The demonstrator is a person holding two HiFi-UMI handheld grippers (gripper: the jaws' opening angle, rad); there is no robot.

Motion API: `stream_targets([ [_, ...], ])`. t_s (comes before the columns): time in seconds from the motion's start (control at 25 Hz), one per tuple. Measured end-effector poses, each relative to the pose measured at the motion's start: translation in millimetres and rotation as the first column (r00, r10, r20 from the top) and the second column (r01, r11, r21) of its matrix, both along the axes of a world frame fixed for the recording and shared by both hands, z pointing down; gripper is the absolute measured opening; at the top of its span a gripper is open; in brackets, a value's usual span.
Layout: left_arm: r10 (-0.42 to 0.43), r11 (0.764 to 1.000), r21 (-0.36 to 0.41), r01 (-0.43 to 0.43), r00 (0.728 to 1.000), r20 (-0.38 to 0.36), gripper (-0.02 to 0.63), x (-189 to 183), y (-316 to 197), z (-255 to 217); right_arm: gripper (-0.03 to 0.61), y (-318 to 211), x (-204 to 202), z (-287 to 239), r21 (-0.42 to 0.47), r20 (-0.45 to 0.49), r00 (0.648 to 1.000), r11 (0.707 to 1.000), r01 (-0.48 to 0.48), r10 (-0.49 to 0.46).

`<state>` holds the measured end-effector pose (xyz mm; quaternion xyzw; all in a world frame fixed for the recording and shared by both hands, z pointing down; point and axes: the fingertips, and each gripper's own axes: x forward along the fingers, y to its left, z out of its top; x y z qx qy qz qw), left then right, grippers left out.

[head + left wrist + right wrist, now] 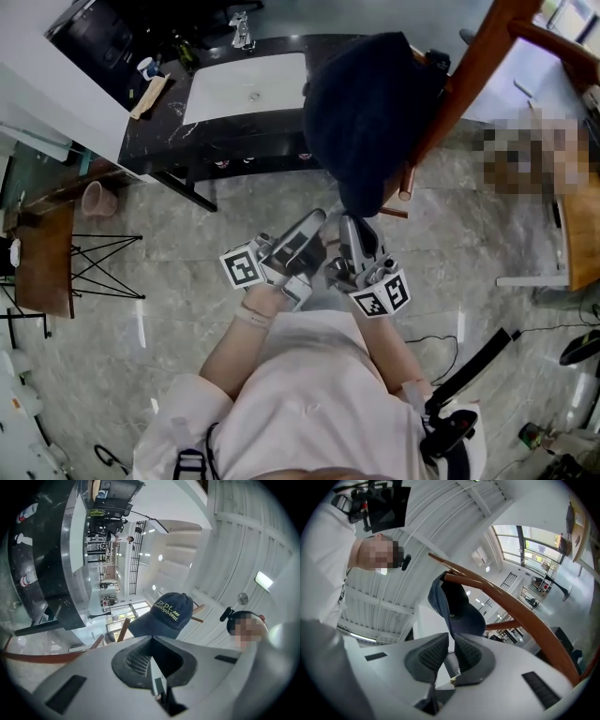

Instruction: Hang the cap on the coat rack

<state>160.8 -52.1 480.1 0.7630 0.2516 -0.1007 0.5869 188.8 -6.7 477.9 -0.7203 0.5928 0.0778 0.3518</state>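
The cap (171, 613) sits draped over a wooden arm of the coat rack (473, 70), just above and ahead of both tools. It should be light and not at all fragile. The crown (366, 103) is soft cloth that folds and sags, while the brim (439, 609) is the stiffer part and gives the surest hold. The fabric is unlikely to slip between ribbed pads.

The right gripper (451, 641) is closed down to a narrow slit. The edge of the brim runs straight into that slit, so it appears to be pinching the brim tip, with the rack's curved arm rising just beyond its jaws. The left gripper (152, 653) has its jaws drawn together with nothing between them. The cap lies a little past its tips, apart from them.

A pinch on the brim steers the cap well, but the limp crown has to settle over the wood by its own weight.

Below both tools is a grey stone-look floor (187, 309), hard and glossy. Beyond the left gripper stands a black counter (150, 141) with a white sink (248, 84). A small wooden table (42, 262) lies well out to that gripper's far side.
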Motion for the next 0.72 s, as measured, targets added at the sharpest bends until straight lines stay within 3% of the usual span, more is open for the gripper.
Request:
stream_targets([
  [0.2, -0.061, 0.998, 0.025, 0.060, 0.998, 0.015, 0.008, -8, -12, 9, 0.041, -18, 4, 27, -0.040, 0.118, 0.992, 0.998, 0.054, -0.049],
  [0.44, -0.177, 0.984, 0.010, 0.177, 0.983, 0.051, 0.008, -37, -39, 13, 0.041, -53, -8, 35, -0.079, 0.188, 0.972, 0.984, 0.160, -0.142],
  [0.72, -0.367, 0.930, 0.001, 0.368, 0.927, 0.072, 0.008, -91, -86, 6, 0.040, -108, -51, 31, -0.106, 0.233, 0.924, 0.936, 0.334, -0.304],
])
